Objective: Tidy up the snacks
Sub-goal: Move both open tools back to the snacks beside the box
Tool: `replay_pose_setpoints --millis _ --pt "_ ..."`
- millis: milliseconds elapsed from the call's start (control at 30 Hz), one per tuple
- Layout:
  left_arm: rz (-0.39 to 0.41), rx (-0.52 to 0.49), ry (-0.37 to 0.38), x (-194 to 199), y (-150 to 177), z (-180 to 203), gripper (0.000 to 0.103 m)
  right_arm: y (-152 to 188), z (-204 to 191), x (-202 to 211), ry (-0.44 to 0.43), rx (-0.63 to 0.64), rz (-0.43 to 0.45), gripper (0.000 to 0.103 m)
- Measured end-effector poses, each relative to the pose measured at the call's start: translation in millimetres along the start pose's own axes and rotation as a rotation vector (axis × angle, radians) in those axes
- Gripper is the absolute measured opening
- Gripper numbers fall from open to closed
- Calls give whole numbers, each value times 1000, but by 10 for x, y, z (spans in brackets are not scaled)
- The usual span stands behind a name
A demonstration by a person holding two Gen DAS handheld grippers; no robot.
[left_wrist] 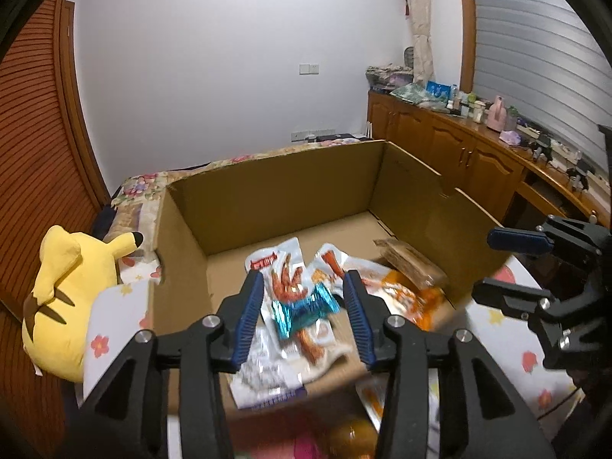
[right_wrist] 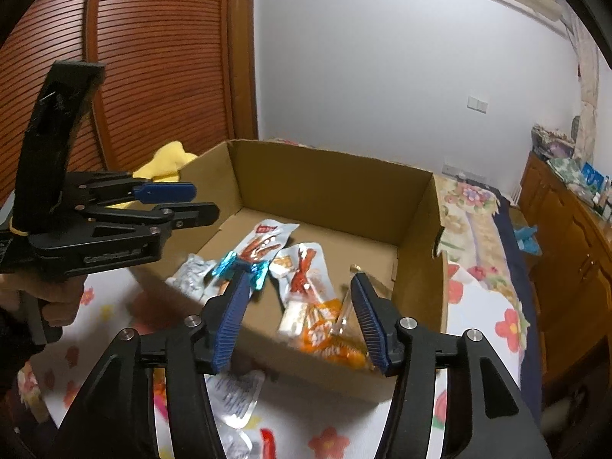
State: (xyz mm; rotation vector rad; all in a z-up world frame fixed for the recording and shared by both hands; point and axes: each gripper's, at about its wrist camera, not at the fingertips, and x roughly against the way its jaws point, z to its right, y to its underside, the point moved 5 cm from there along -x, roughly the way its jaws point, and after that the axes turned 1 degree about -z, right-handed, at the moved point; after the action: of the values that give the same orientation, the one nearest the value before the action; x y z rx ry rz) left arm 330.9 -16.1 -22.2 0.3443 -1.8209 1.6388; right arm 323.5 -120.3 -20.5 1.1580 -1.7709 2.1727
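An open cardboard box (left_wrist: 275, 191) lies on a flowered bed sheet and holds several snack packets. A shiny blue-wrapped snack (left_wrist: 304, 311) is blurred above the packets, between the fingers of my left gripper (left_wrist: 304, 298), which is open and not touching it. The same blue snack (right_wrist: 239, 267) shows in the right wrist view over the box (right_wrist: 329, 187). My right gripper (right_wrist: 296, 302) is open and empty above the box's near edge, over an orange packet (right_wrist: 329, 340). The left gripper (right_wrist: 191, 206) shows at the left there, the right gripper (left_wrist: 493, 264) at the right in the left wrist view.
A yellow plush toy (left_wrist: 69, 290) sits left of the box. More snack packets (right_wrist: 233, 394) lie on the sheet in front of the box. A wooden cabinet (left_wrist: 459, 153) with clutter runs along the right wall. A slatted wooden door (right_wrist: 134, 57) stands at the left.
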Motion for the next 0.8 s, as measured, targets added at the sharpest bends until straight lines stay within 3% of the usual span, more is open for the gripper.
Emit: replay_pose_setpoints --millis 367,800 --pt "1 7 7 492 518 -56 50 447 -302 344 -5 -31 -33 72" --pt "-117 54 21 321 1267 -1 50 1011 -429 238 -1 -101 -126 75"
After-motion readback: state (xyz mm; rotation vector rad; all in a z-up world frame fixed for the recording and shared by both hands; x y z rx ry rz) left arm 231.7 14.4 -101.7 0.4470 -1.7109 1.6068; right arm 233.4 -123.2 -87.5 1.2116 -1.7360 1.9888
